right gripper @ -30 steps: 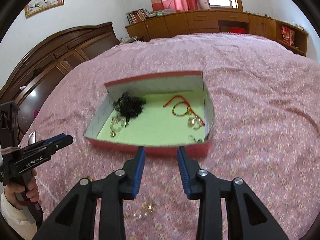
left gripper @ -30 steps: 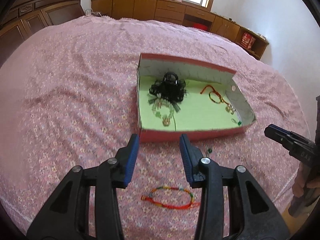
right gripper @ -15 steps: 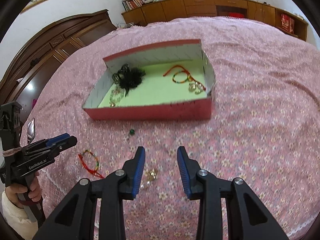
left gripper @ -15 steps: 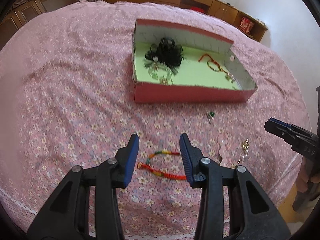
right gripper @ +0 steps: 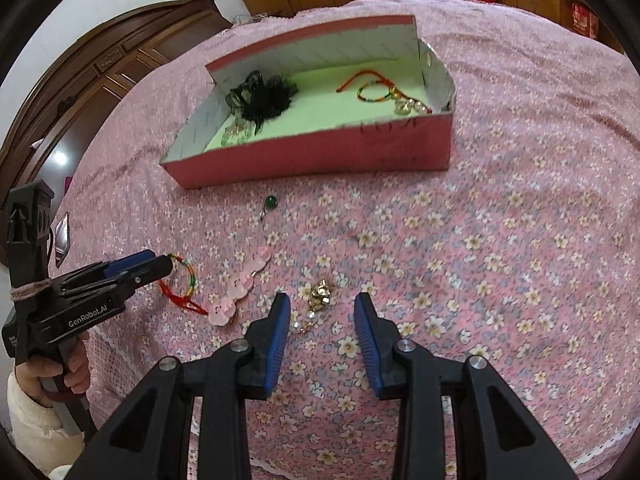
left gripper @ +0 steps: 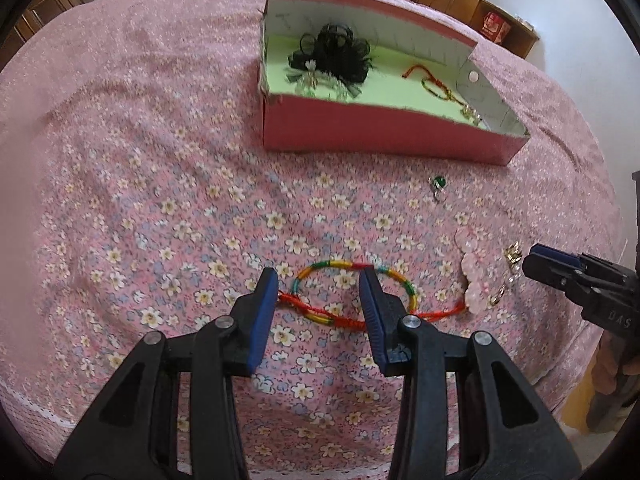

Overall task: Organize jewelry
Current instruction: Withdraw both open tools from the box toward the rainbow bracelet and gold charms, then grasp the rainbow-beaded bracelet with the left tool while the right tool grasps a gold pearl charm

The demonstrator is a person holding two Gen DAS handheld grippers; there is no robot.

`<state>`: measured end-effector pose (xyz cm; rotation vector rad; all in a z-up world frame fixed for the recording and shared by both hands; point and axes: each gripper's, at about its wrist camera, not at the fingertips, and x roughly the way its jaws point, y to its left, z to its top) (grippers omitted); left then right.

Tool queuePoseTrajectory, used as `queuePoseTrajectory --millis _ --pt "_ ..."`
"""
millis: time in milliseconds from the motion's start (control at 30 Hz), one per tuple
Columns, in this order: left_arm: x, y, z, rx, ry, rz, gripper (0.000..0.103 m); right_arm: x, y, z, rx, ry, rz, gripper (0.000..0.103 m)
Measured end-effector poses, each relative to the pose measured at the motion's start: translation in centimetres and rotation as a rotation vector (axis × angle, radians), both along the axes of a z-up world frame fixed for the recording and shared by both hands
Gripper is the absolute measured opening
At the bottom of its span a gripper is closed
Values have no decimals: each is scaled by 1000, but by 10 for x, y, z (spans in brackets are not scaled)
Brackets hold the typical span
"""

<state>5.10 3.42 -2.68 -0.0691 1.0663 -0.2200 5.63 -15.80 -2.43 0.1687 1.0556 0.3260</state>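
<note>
— While both tools sit this low over the bed (left gripper: 120, 184), which piece is being picked up?

— Two pickups look under way, I'd judge. The left hand-held gripper (left gripper: 318, 292) is released, its jaws spread wide, straddling the left part of the rainbow cord bracelet (left gripper: 352, 268) lying on the near bedspread. Whether the pads touch the cord, I cannot tell.

— And the other one?

— The right hand-held gripper (right gripper: 322, 314) is also released, jaws apart, with the gold earring (right gripper: 320, 294) lying just beyond the tips, roughly centred in the gap. Nothing is held by either.

— Where does it all go?

— Presumably into the red box (right gripper: 320, 156) on the far side. It already holds a black hair flower (right gripper: 262, 100) at its left end and another corded bracelet (right gripper: 374, 92) toward the right.

— What's left outside?

— Besides those two, a pink flower strip (right gripper: 240, 284) lies between bracelet and earring, and a green bead earring (right gripper: 270, 204) sits near the box's front wall.

— So the next move?

— Closing on thin, limp things. The left jaws would likely need to drop until the tips press the fabric, then pinch the cord. The earring is small and the bedspread soft, so the right one may need to come forward and down before squeezing.
</note>
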Motion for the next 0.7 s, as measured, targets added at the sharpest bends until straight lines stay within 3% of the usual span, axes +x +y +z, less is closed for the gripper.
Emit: queuePoseTrajectory --millis 433,600,700 --pt "2 -3 -14 23 -22 -5 30 8 6 -15 -3 18 -7 37" --pt "3 -6 -16 1 -29 -28 13 9 11 -19 -19 4 6 37" --pt "4 -8 -17 -4 -29 -33 3 8 10 -20 -17 -6 5 29"
